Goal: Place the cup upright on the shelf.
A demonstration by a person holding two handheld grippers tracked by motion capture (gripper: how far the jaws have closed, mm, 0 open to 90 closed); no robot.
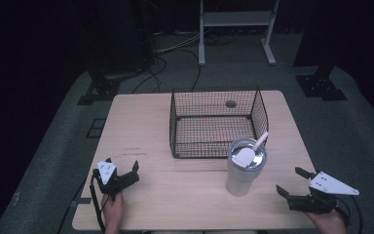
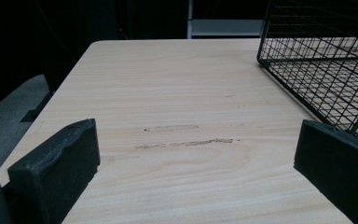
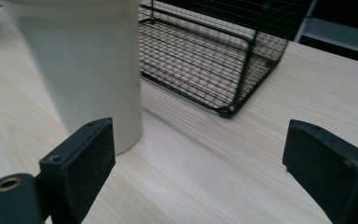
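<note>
A tall white tumbler (image 1: 244,171) stands upright on the wooden table (image 1: 146,122), just in front of a black wire basket (image 1: 217,122). A white spoon or scoop (image 1: 251,151) leans inside its shiny metal mouth. My right gripper (image 1: 290,182) rests open near the table's front right edge, to the right of the tumbler and apart from it. In the right gripper view the tumbler (image 3: 84,60) rises beyond the left jaw and the basket (image 3: 205,56) lies farther off. My left gripper (image 1: 124,171) sits open at the front left, nothing between its jaws.
The basket (image 2: 326,70) appears empty, its near corner at the right of the left gripper view. Faint scuff marks (image 2: 182,137) streak the wood ahead of the left gripper. Beyond the table are a grey floor, cables and a white metal frame (image 1: 236,29).
</note>
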